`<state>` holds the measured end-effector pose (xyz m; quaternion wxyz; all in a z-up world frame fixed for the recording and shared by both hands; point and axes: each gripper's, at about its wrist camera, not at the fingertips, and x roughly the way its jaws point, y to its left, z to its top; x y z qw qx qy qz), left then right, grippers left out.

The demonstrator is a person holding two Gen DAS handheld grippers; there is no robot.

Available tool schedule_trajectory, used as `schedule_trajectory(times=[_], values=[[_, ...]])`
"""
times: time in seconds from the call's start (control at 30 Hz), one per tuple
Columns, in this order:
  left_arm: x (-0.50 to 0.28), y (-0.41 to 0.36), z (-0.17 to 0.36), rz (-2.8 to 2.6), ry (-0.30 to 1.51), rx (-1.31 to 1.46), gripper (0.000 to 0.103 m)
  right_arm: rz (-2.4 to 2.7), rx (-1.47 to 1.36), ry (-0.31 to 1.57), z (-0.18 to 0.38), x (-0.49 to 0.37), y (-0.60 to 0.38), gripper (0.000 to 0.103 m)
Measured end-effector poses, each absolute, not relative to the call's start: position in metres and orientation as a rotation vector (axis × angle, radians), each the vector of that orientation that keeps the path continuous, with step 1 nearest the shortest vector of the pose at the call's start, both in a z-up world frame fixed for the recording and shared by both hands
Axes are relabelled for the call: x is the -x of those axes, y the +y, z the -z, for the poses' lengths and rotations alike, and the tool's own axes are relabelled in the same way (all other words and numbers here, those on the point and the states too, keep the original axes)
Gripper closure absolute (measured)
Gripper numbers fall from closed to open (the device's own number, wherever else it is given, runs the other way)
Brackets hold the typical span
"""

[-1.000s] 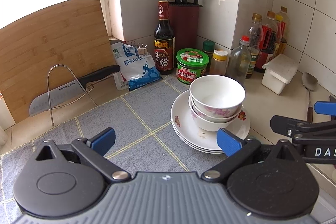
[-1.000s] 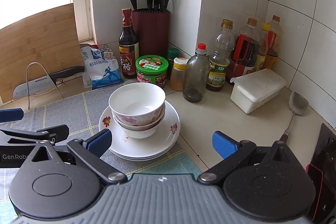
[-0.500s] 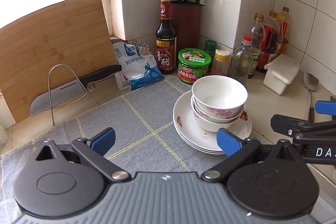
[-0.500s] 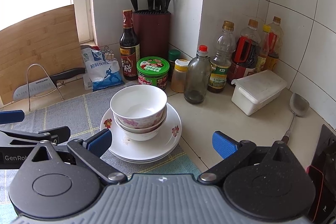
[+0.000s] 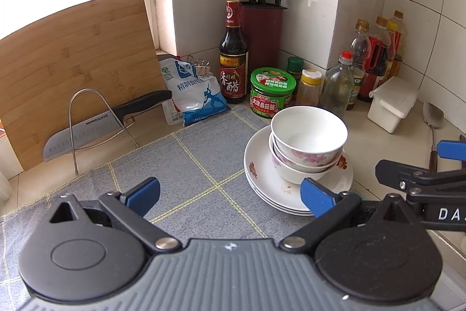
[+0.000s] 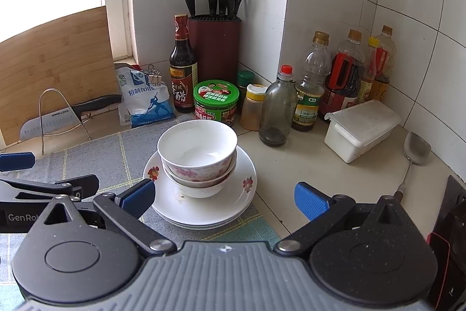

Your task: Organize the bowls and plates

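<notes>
A stack of white flower-patterned bowls (image 5: pixel 308 142) (image 6: pixel 198 156) sits on a stack of white plates (image 5: pixel 262 179) (image 6: pixel 244 194), at the right edge of a grey checked mat (image 5: pixel 180 165) (image 6: pixel 96 156). My left gripper (image 5: pixel 230 196) is open over the mat, left of and short of the stack; its right fingertip (image 5: pixel 316 197) overlaps the plates' near rim in view. My right gripper (image 6: pixel 224 198) is open too, just short of the stack, nothing between its fingers.
Behind the dishes stand a green jar (image 5: pixel 272 92), a dark vinegar bottle (image 5: pixel 233 54), a knife block (image 5: pixel 260 31), several oil and sauce bottles (image 6: pixel 343 77) and a salt bag (image 5: pixel 192 89). A cutting board (image 5: pixel 72 63) and racked knife (image 5: pixel 87 124) are left; a white box (image 6: pixel 361 130) and spatula (image 6: pixel 413 156) right.
Both grippers have drawn back and lifted slightly from the dish stack, which sits a little farther off in both views. Both stay open.
</notes>
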<state>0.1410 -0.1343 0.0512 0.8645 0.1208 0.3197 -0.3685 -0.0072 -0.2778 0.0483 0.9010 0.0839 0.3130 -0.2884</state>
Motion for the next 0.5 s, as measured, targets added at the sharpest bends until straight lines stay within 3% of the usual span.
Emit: schedule_trajectory(times=[0.5], values=[[-0.142,-0.1313,-0.0515,0.768,0.67,-0.249,0.001,0.589,-0.164,0.645,-0.0504,0.0064,-0.2722,0.0]])
